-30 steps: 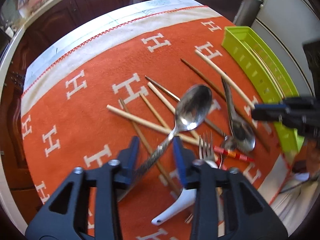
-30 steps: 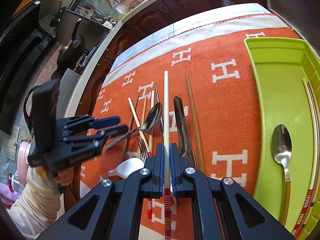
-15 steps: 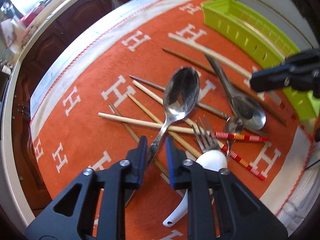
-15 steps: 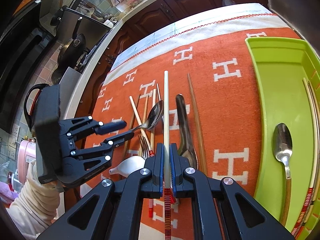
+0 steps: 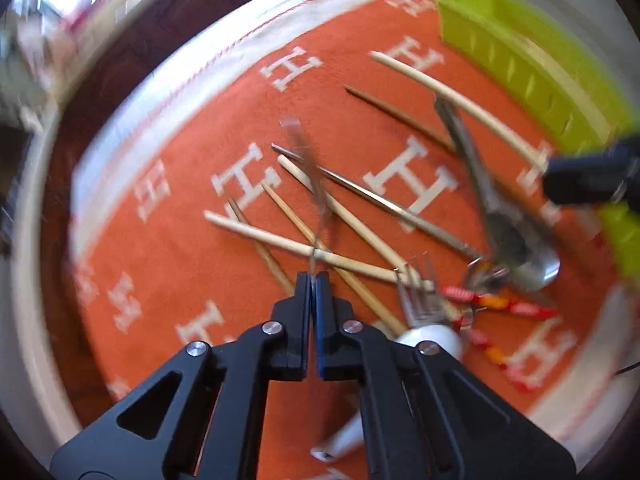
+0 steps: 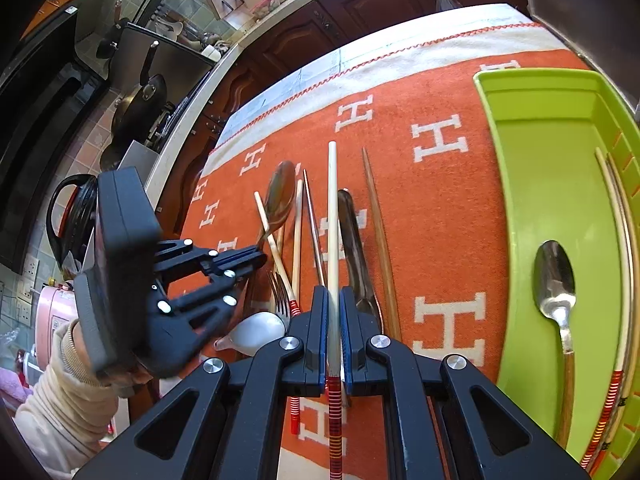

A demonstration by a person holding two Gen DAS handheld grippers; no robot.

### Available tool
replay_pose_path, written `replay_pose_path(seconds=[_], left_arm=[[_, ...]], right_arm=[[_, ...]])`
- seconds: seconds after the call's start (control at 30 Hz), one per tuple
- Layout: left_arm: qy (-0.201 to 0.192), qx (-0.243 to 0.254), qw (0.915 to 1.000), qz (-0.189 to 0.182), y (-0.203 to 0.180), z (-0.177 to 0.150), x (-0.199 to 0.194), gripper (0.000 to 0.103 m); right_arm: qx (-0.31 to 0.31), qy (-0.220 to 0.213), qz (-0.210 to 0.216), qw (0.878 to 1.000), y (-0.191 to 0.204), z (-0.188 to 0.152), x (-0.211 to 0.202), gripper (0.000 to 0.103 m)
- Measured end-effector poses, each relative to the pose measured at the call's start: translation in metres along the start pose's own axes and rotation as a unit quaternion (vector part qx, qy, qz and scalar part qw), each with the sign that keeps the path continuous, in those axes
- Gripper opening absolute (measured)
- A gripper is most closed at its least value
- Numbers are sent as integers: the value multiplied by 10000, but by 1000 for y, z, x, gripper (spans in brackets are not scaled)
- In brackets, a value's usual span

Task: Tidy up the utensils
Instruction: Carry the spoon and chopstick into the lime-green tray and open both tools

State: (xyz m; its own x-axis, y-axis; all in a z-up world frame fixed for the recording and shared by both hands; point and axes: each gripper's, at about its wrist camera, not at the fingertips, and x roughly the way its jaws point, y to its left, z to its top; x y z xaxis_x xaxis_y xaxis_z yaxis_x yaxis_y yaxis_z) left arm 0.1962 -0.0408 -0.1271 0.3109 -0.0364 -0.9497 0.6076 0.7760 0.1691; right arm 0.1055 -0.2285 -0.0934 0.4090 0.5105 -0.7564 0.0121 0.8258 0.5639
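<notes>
My left gripper (image 5: 313,280) is closing and pinches the thin handle of a large metal spoon (image 5: 308,184), which shows blurred and edge-on above a heap of chopsticks (image 5: 280,240). From the right wrist view the left gripper (image 6: 260,258) holds that spoon (image 6: 280,196) with its bowl pointing away. My right gripper (image 6: 333,296) is shut on a cream chopstick (image 6: 332,220) with a red-striped end, just over the orange cloth. The green tray (image 6: 540,160) at right holds a spoon (image 6: 554,280) and chopsticks (image 6: 616,240).
A fork (image 6: 280,292), a white ceramic spoon (image 6: 256,332), a dark metal spoon (image 6: 352,240) and a brown chopstick (image 6: 380,240) lie on the cloth between the grippers. A sleeved hand (image 6: 60,400) holds the left gripper. Kitchen counters stand beyond the table edge.
The left gripper's jaws went from wide apart to shut on the spoon handle, and the spoon turned up onto its edge. The right gripper and its chopstick stayed still.
</notes>
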Motion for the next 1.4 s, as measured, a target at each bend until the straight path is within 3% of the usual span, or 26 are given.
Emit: replay_pose_path(seconds=[0.17,0.27,0.43,0.77,1.0,1.2,1.4], left_arm=[[-64,-719,9964,-448,25,-8,-14,0],[-118,-1252,9899,-650,38,-17,-24,0],[-371,-1608,9808,-1042,34,-25,-59,0],[-841,-1708,9685,-1606,-48,9,-110,0],[-634,-1819,9630,-1883,-112,49,-93,0],[-564,-1968,9565,-2079,-147,76,-78,0],[-389,-1979,9607,-1907,-170,85,-51,0]], right_arm=[[53,-108,13,9999,-3,-2,-10,6],[77,-157,43,9998,-4,-4,-16,6],[108,-324,77,9994,-6,-8,-37,6],[284,-782,-272,9962,-38,-13,-105,6],[382,-927,-718,9924,-85,-10,-147,6],[449,-810,-1052,9901,-126,-7,-145,6],[538,-733,-1340,9868,-147,-1,-137,10]])
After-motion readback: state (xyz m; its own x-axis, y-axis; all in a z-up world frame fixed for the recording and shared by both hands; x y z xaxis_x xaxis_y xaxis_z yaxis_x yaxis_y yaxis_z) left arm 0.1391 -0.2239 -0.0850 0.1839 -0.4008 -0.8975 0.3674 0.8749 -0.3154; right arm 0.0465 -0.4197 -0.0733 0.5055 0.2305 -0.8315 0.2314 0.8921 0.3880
